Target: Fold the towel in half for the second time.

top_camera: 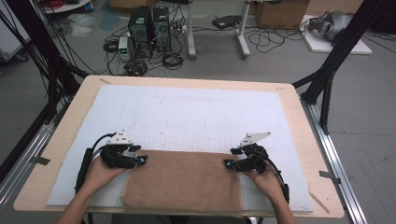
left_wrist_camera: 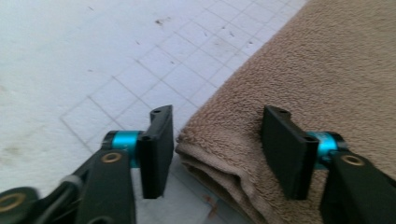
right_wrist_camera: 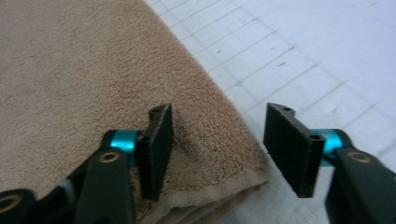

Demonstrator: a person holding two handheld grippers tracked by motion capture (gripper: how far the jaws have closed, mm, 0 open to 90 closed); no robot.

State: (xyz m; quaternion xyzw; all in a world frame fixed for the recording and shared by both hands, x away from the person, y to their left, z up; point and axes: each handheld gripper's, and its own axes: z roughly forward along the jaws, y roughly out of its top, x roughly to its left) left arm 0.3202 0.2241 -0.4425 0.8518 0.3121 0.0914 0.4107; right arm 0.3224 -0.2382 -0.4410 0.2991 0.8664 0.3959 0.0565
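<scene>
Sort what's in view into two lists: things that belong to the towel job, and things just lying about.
Part of the job:
- brown towel, folded, on the white mat
- left gripper, jaws apart at the towel's far left corner
- right gripper, jaws apart at its far right corner

Just lying about:
- computer towers on the floor
- cardboard box
- loose cables

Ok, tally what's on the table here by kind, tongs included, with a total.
Brown towel, folded: 1
White gridded mat: 1
Hand-held tongs: 2, left and right, both open, one at each far corner of the towel
Total: 4
</scene>
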